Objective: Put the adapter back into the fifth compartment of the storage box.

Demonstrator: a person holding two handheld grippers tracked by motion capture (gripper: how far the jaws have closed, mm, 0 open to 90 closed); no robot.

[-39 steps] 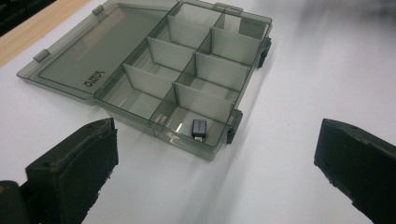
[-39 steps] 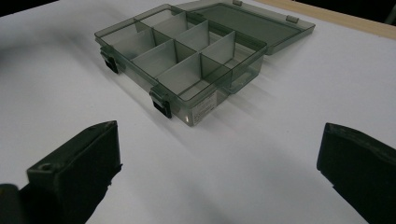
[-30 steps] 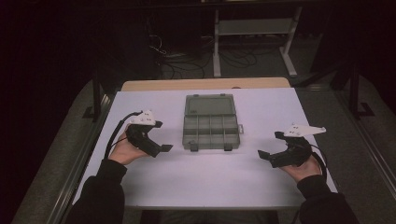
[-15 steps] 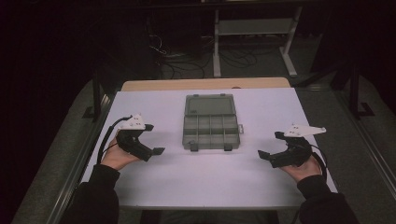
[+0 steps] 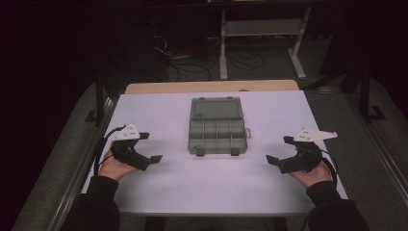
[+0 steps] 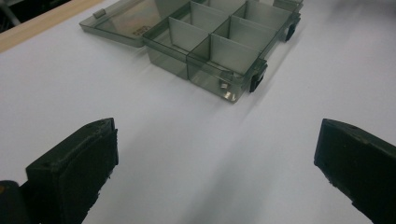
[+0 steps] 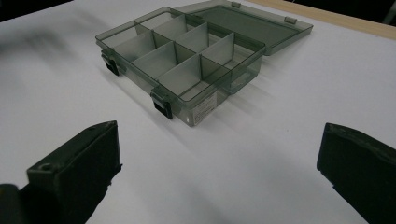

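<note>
Grey see-through plastic makes up the box (image 5: 217, 127), which lies open at the middle of the white table (image 5: 269, 192), its lid (image 5: 215, 108) folded flat toward the far edge and its divided compartments looking empty, with two dark latches (image 7: 161, 103) on the near wall. Well apart from it to either side, the left gripper (image 5: 148, 147) and the right gripper (image 5: 280, 149) rest low over the near part of the table, each held in a hand and pointed inward toward the box. Both have their jaws spread wide with nothing between them, only bare tabletop.
</note>
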